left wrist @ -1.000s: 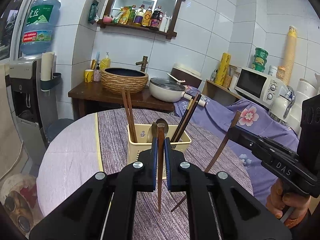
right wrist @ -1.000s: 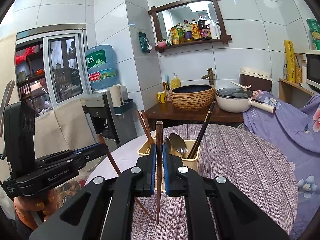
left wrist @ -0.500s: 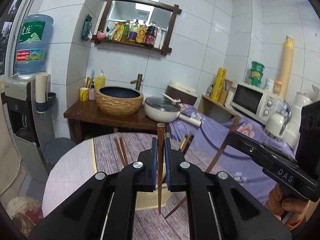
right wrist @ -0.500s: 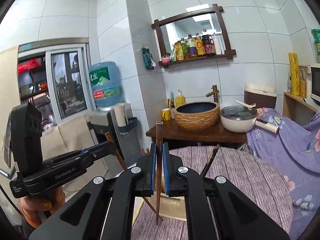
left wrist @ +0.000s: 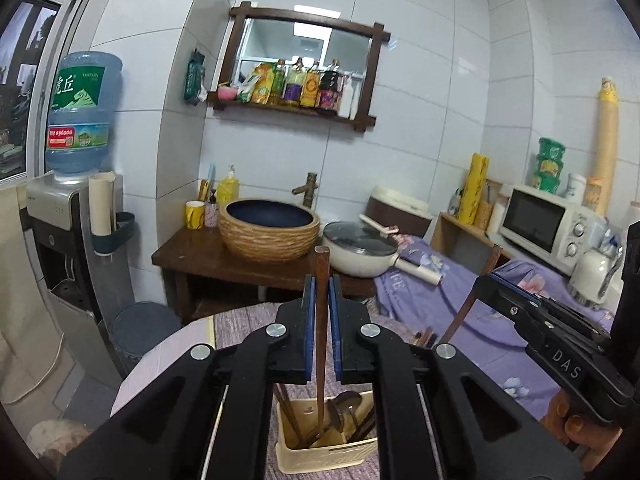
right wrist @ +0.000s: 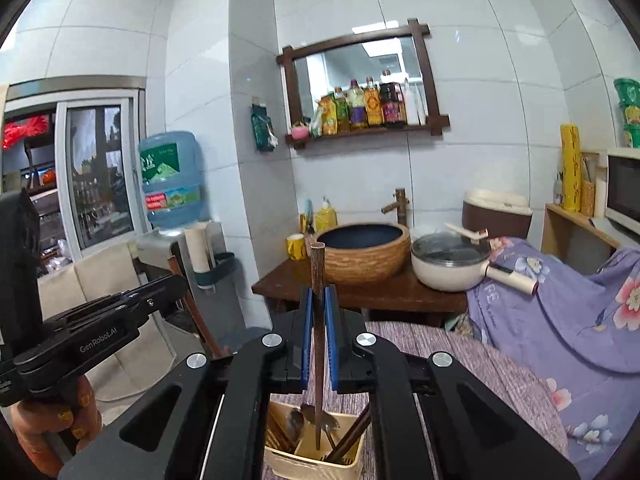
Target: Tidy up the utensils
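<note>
My left gripper (left wrist: 320,292) is shut on a brown chopstick (left wrist: 321,344) held upright, its lower tip inside the cream utensil holder (left wrist: 320,456) below. My right gripper (right wrist: 318,304) is shut on another brown chopstick (right wrist: 317,340), upright, tip over the same holder (right wrist: 304,464). The holder contains chopsticks and metal spoons (left wrist: 340,408). The right gripper also shows at the right of the left wrist view (left wrist: 486,280), the left gripper at the left of the right wrist view (right wrist: 176,284).
The holder stands on a round table with a purple striped cloth (right wrist: 460,364). Behind are a wooden stand with a woven basin (left wrist: 268,232), a white pot (left wrist: 360,252), a water dispenser (left wrist: 68,216) and a microwave (left wrist: 540,228).
Both grippers have risen and moved forward over the holder. The holder has dropped from mid-frame to the bottom, beneath the fingers. Both chopsticks stay gripped.
</note>
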Action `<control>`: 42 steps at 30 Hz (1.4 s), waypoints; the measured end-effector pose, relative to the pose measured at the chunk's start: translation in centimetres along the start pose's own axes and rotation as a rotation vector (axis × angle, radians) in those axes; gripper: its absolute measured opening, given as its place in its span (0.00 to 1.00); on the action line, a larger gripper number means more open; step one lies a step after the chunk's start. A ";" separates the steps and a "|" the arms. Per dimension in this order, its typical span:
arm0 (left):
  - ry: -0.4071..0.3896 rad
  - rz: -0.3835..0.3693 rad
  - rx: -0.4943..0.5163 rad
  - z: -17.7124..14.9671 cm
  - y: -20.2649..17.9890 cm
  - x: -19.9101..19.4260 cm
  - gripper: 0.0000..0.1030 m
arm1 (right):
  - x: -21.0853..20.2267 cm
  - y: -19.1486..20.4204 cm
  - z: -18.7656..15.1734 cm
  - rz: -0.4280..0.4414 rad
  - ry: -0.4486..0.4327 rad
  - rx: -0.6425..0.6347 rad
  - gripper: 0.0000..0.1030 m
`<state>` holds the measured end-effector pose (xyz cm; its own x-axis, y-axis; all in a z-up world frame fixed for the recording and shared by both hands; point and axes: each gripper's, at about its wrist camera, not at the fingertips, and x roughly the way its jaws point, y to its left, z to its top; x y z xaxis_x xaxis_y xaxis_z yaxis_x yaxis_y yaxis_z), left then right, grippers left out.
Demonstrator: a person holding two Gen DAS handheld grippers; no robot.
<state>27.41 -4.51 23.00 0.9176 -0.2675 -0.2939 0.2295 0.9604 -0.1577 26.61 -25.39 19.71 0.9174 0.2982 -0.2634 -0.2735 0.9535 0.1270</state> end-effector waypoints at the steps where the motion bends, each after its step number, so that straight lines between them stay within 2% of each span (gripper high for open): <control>1: 0.012 0.005 0.001 -0.8 0.1 0.6 0.07 | 0.5 -0.2 -0.6 -0.001 0.015 0.004 0.06; 7: 0.115 0.011 -0.007 -6.1 0.7 4.5 0.07 | 2.9 -1.1 -3.9 -0.011 0.088 0.019 0.06; 13: 0.166 0.032 0.027 -9.7 0.5 6.3 0.07 | 3.9 -1.2 -5.6 -0.015 0.116 0.009 0.06; 18: 0.180 0.046 0.038 -11.2 0.7 6.8 0.07 | 4.0 -1.5 -6.3 -0.006 0.108 0.009 0.07; 19: 0.176 0.045 0.036 -11.3 0.7 6.7 0.07 | 3.8 -1.5 -6.3 0.004 0.107 0.001 0.10; 21: 0.167 0.044 0.046 -11.3 0.7 6.3 0.07 | 3.1 -1.3 -6.3 -0.009 0.079 -0.023 0.24; 22: 0.157 0.046 0.055 -11.2 0.7 6.0 0.10 | 2.3 -1.1 -6.3 -0.019 0.048 -0.043 0.36; 23: 0.140 0.051 0.070 -11.3 0.5 5.3 0.20 | 1.7 -0.9 -6.4 -0.025 0.026 -0.056 0.44; 24: 0.125 0.055 0.079 -11.4 0.3 4.7 0.30 | 0.9 -0.8 -6.5 -0.032 0.003 -0.068 0.45; 25: 0.101 0.062 0.088 -11.5 0.1 3.9 0.59 | 0.2 -0.7 -6.7 -0.041 -0.018 -0.078 0.47; 26: 0.062 0.076 0.091 -11.7 0.1 2.7 0.81 | -0.7 -0.6 -7.0 -0.050 -0.042 -0.087 0.54; 28: -0.018 0.102 0.096 -12.4 0.1 0.3 0.85 | -2.6 -0.4 -8.2 -0.059 -0.082 -0.103 0.68; 31: -0.052 0.131 0.125 -13.8 0.3 -2.3 0.94 | -5.1 -0.1 -10.3 -0.078 -0.126 -0.125 0.82; 32: -0.069 0.144 0.132 -14.5 0.4 -3.3 0.94 | -5.8 -0.1 -11.0 -0.083 -0.142 -0.125 0.90; 33: -0.082 0.155 0.136 -15.1 0.5 -4.1 0.94 | -6.7 -0.1 -11.9 -0.088 -0.158 -0.122 0.93; 38: -0.089 0.213 0.156 -19.5 1.1 -7.6 0.94 | -10.4 0.3 -17.0 -0.099 -0.169 -0.128 0.94; 42: -0.085 0.226 0.055 -23.0 2.6 -10.6 0.94 | -13.1 1.0 -21.0 -0.117 -0.170 -0.149 0.94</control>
<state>10.86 -1.01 4.06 0.9711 -0.0404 -0.2352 0.0308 0.9985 -0.0443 8.30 -27.40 3.24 0.9773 0.1855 -0.1019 -0.1904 0.9809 -0.0405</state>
